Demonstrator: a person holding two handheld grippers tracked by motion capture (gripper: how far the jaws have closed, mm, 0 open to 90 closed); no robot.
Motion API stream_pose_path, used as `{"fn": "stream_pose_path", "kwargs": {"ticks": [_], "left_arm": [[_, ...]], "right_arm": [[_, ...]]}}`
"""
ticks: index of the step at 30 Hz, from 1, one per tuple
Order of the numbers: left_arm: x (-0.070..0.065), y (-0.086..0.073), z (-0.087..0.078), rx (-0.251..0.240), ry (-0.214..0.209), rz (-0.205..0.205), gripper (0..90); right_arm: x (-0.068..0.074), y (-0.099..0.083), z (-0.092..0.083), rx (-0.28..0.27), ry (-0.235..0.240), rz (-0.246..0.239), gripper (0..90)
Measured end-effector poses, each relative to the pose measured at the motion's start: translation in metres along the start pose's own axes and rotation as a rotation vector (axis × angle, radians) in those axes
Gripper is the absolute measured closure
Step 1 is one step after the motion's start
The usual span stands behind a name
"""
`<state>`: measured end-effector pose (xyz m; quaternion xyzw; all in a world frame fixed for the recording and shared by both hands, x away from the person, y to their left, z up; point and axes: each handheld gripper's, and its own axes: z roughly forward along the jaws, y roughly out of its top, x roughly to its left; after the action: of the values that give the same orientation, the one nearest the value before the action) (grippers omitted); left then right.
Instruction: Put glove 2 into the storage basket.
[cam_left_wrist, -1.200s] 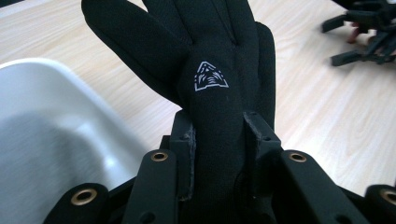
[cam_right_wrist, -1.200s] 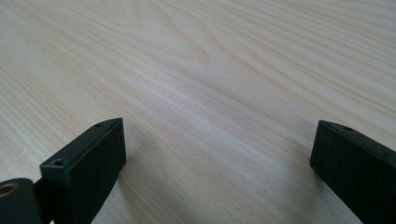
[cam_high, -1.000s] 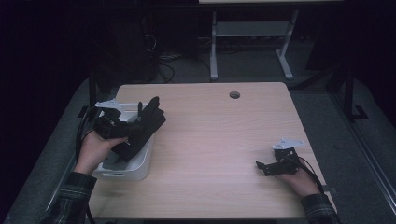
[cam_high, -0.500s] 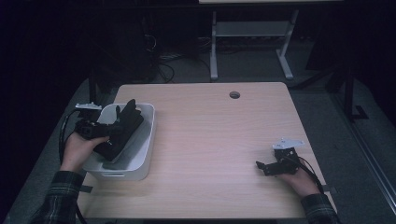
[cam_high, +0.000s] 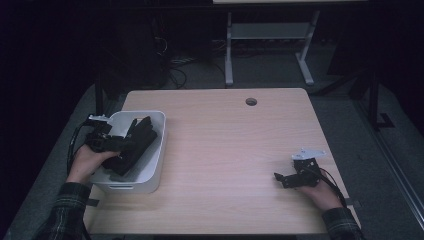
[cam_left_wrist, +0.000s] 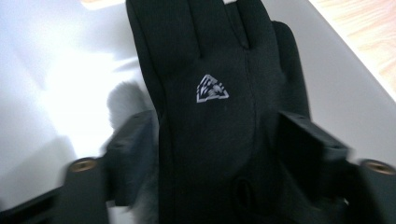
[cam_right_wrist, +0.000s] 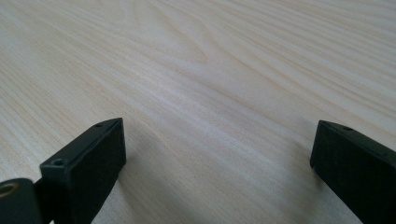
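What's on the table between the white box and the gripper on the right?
Nothing: in the high view only bare wooden table lies between the white box holding the black glove and the right gripper.

The dim room leaves only the pale wooden tabletop (cam_high: 235, 150) lit, while the white plastic bin (cam_left_wrist: 56, 70) glares, blurred.

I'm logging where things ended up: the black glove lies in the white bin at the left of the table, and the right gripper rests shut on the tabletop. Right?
Not quite: the right gripper rests with its jaws open, as the right gripper view shows. The black glove does lie in the white bin at the table's left.
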<state>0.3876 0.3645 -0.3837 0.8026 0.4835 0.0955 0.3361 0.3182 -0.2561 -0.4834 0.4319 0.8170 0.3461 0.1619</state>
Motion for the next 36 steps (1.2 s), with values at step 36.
{"fn": "stream_pose_path", "kwargs": {"ticks": [36], "left_arm": [[-0.154,0.041,0.021,-0.178,-0.194,0.214,17.5]], "right_arm": [[0.0,0.0,0.0,-0.001,0.0,0.002,3.1]]}}
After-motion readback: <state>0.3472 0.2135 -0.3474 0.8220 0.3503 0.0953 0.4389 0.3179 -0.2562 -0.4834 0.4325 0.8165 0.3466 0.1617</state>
